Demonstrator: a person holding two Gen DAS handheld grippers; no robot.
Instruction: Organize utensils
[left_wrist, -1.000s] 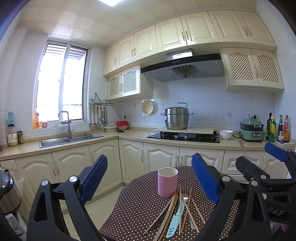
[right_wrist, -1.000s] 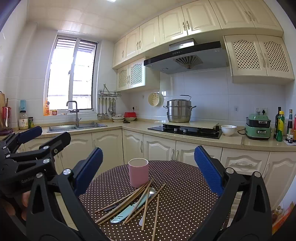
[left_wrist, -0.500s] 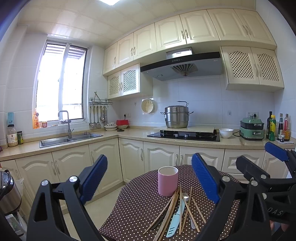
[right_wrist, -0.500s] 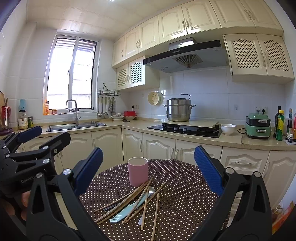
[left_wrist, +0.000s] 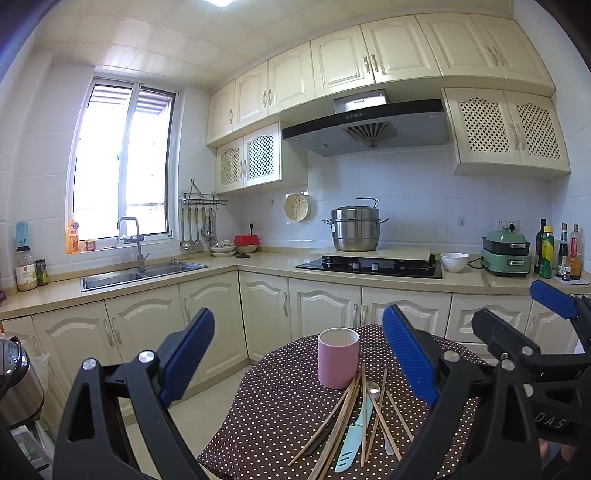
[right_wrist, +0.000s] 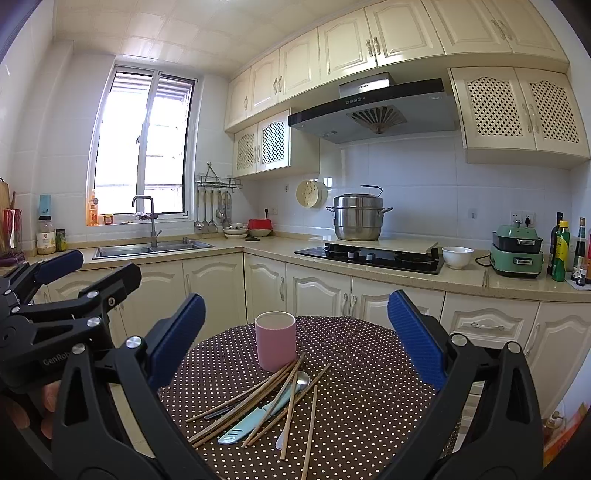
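**Both grippers wide open above the utensil table**

The left gripper (left_wrist: 299, 354) hangs with its blue-padded jaws spread wide and nothing between them; the right gripper (right_wrist: 295, 332) is equally wide and empty. In the right wrist view the left gripper sits at nine o'clock. Below both, on the round dotted tablecloth (right_wrist: 362, 384), a pink cup (right_wrist: 275, 340) stands upright. At the cup's six o'clock lies a loose heap: wooden chopsticks (right_wrist: 258, 402) fanned and crossing, some touching the cup's base, a light-blue knife (right_wrist: 249, 422) under them, and a metal spoon (right_wrist: 302, 378). At twelve o'clock beyond the table, a steel pot (right_wrist: 358, 217) sits on the hob.
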